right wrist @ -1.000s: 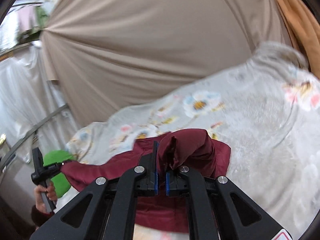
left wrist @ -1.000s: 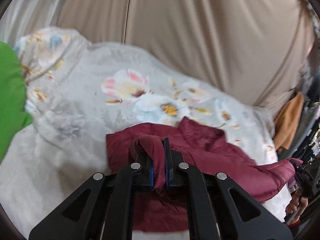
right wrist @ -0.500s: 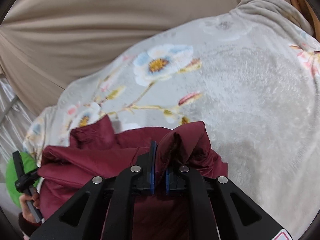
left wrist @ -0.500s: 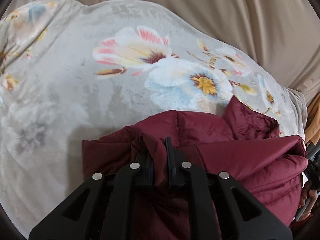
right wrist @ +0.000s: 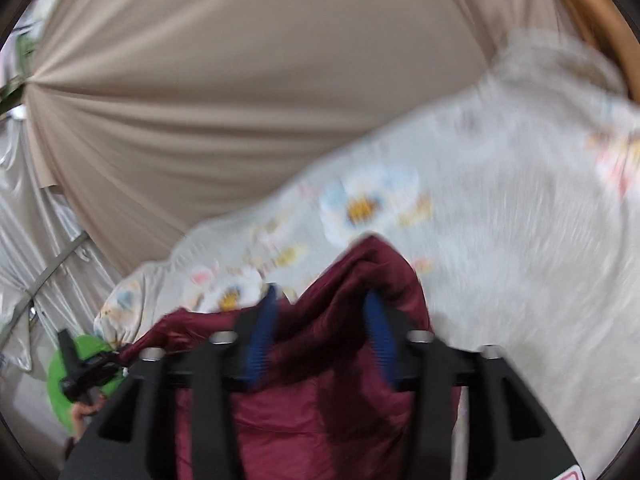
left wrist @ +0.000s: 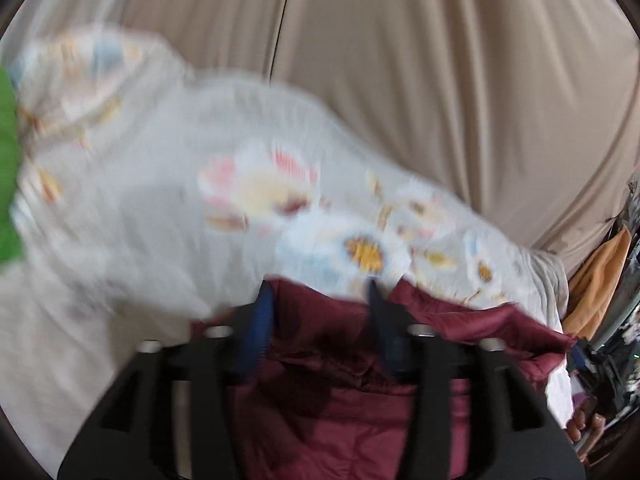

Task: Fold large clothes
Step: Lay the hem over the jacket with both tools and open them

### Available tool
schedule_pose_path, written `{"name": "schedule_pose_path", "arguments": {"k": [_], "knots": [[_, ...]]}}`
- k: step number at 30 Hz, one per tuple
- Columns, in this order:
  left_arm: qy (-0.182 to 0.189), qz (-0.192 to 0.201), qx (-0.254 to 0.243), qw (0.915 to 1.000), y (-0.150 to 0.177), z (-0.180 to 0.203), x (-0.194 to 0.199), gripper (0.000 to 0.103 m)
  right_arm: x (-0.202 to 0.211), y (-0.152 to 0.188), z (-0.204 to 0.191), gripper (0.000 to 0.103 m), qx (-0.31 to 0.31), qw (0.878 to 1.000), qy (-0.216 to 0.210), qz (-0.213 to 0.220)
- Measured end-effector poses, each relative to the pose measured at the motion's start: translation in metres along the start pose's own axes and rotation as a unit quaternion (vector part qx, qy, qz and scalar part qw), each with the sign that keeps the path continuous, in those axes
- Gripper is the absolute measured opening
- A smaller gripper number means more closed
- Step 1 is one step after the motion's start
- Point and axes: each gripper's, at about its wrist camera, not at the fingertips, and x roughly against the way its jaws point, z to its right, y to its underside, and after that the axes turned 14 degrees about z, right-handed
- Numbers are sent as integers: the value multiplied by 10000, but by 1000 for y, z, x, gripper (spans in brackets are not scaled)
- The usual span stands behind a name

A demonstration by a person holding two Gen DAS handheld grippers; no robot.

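Basically both grippers — left gripper (left wrist: 318, 300), right gripper (right wrist: 322, 306) — opening, fingers spread apart over maroon jacket (left wrist: 348, 408) on floral blanket (left wrist: 168, 184).

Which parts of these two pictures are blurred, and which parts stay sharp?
Left wrist view: the floral blanket and the blue fingers are smeared by motion; the beige curtain is fairly sharp. Right wrist view: the blanket streaks, while the maroon jacket is only slightly soft. Both views bend at the edges.

No readable text, label or number anywhere
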Motion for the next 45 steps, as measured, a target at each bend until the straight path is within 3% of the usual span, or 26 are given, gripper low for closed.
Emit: {"name": "schedule_pose_path", "arguments": {"k": [1,3,4,6,7,10,13,16,19,24,26,29,32,33,34,35,38,40,42,45], "knots": [[-145,308,-175,9993,-9,7,14,75,9,-2,-8,61,148,9998,-31,154],[-359,805,-633,9941,-23,25,39,77,28,-5,-30,61,485,9979,-145,403],[-292,810,-785,9932,-25,36,46,77,34,-3,-41,61,608,9970,-162,442],[302,498,-1012,9932,-17,63,50,76,37,6,-65,49,811,9955,-396,270],[592,288,-1162,9910,-8,78,48,74,35,14,-78,37,903,9943,-555,128],[1206,-459,-1677,9773,38,123,30,68,12,53,-124,18,1461,9828,-954,-612],[1317,-1109,-2056,9634,91,150,-5,65,-18,101,-162,16,2117,9632,-1144,-1196],[1041,-1465,-2121,9606,127,145,-37,64,-42,134,-164,16,2390,9517,-1040,-1622],[714,-1192,-2227,9649,135,119,-46,65,-59,147,-134,12,2528,9501,-515,-1752],[316,-1025,-1785,9781,118,62,-49,65,-59,115,-56,11,1846,9694,300,-1588],[343,-997,-1687,9800,114,50,-48,63,-56,102,-19,0,1472,9755,541,-1543],[-530,-626,-2053,9753,106,36,-40,62,-43,90,21,0,1081,9784,983,-1460],[-690,-718,-1699,9804,90,11,-39,62,-31,81,42,0,770,9781,1295,-1433],[-851,-770,-1562,9810,82,3,-40,62,-28,75,43,0,657,9770,1480,-1384],[-871,-807,-1475,9819,75,1,-42,61,-26,69,40,12,680,9747,1683,-1301],[-770,-823,-1416,9835,68,4,-43,61,-26,60,30,14,753,9752,1711,-1186],[-304,-640,-1543,9855,51,40,-45,67,-48,45,-19,13,961,9833,1013,-1170],[-205,-539,-1846,9811,50,69,-58,74,-69,47,-56,13,1395,9803,671,-1224],[-338,-823,-2104,9736,58,81,-93,74,-105,63,-87,12,2032,9670,588,-1418],[-673,-1284,-1873,9715,71,58,-132,75,-153,80,-70,7,2048,9565,1024,-1805]]}}
